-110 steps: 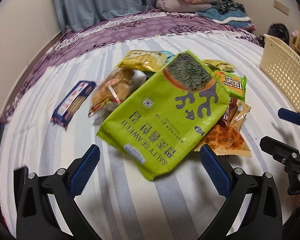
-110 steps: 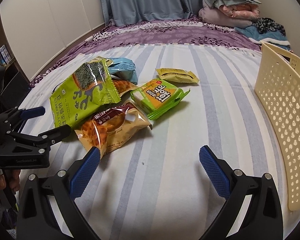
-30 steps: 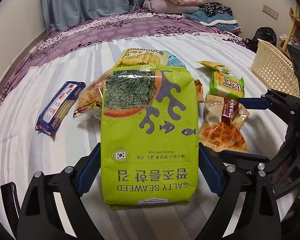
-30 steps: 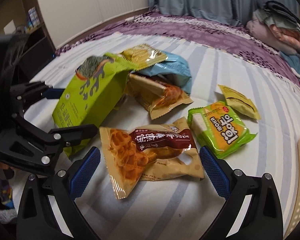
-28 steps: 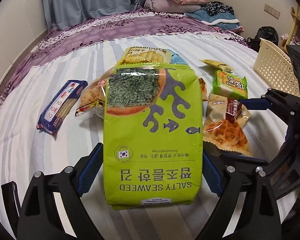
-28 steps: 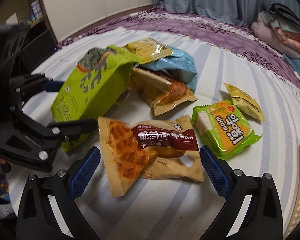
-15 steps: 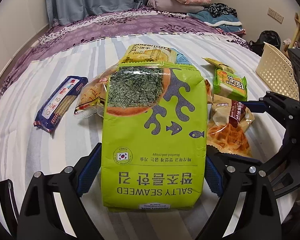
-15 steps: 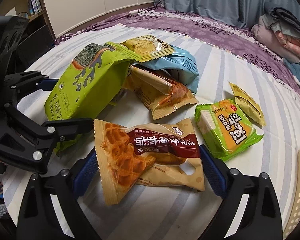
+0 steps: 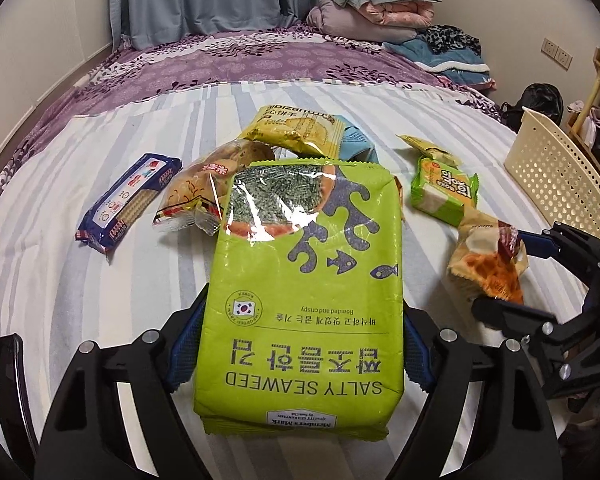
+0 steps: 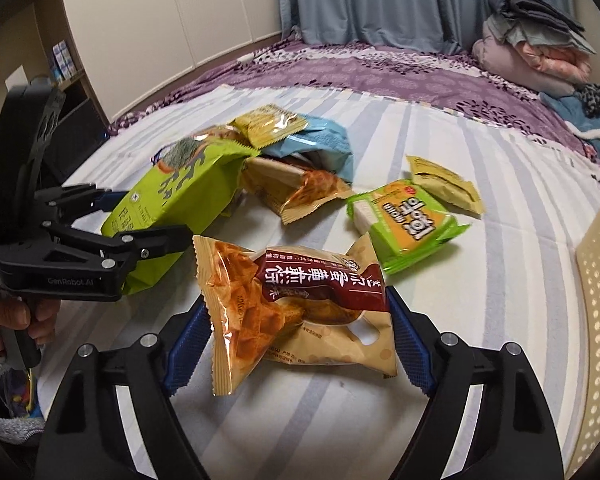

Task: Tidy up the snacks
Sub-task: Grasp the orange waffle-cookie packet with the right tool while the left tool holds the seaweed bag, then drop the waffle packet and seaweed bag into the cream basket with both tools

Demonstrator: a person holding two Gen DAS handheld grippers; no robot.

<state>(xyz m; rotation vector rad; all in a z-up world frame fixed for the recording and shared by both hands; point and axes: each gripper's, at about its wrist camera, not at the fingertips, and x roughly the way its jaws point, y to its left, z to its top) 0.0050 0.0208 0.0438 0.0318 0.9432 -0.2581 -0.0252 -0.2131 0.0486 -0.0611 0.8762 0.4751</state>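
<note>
Seaweed bag [image 9: 304, 280] squeezed between closing left tool [image 9: 300, 354] pads.

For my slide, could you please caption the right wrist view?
Right gripper jaws closing on a waffle snack pack on the striped bed.

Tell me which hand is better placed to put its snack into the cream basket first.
Probably the right. Its gripper, jaws closing on the waffle packet, is beside the cream basket. The left gripper, closing on the seaweed bag, sits farther away.
</note>
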